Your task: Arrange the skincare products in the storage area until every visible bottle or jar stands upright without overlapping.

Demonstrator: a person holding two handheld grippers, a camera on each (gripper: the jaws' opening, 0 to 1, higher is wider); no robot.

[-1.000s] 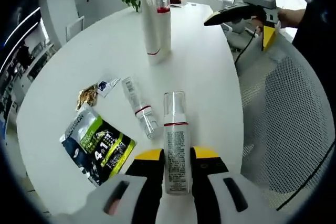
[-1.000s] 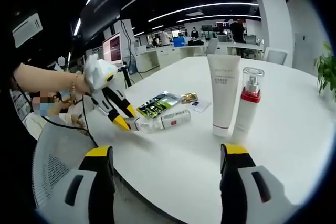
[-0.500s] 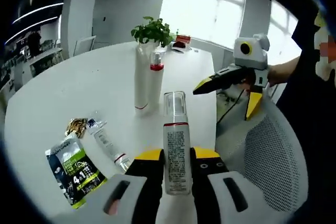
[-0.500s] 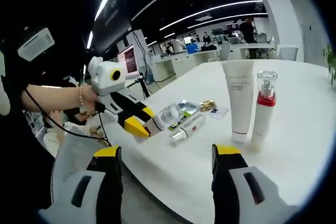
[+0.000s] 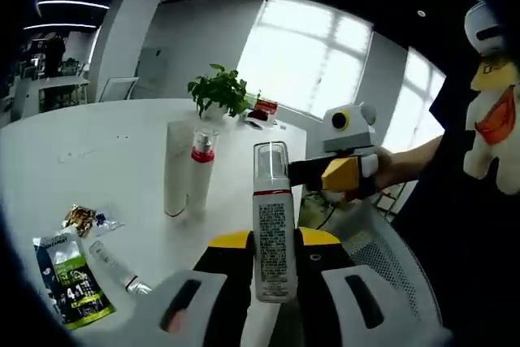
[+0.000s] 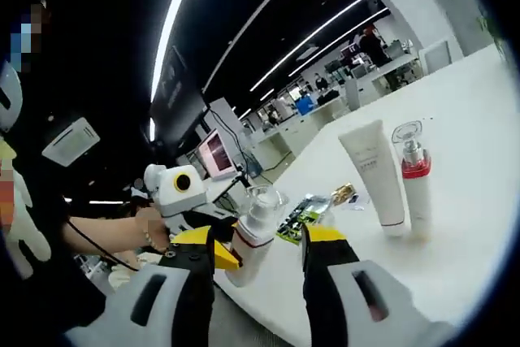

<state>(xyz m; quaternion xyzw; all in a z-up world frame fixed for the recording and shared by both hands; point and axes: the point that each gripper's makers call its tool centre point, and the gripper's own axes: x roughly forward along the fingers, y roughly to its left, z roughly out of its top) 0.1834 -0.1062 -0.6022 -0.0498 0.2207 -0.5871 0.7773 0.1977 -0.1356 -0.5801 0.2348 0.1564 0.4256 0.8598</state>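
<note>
My left gripper (image 5: 274,241) is shut on a white pump bottle (image 5: 272,225) with a clear cap and a red band, held up off the round white table (image 5: 97,144). That bottle (image 6: 253,233) also sits in line with the gap of my right gripper (image 6: 260,241), which is open and apart from it. The right gripper (image 5: 313,174) comes in just right of the bottle's cap. A white tube (image 5: 175,168) and a red-collared pump bottle (image 5: 201,172) stand upright side by side. A small clear bottle (image 5: 114,259) lies flat on the table.
A green sachet (image 5: 69,278) and a gold sachet (image 5: 79,219) lie near the lying bottle. A potted plant (image 5: 218,91) stands at the table's far edge. A mesh chair (image 5: 382,258) sits beside the table. A person's hand (image 6: 150,229) holds the left gripper (image 6: 227,251).
The left gripper has lifted the pump bottle off the table and raised it toward the right gripper. The right gripper's jaws have narrowed and now frame the bottle.
</note>
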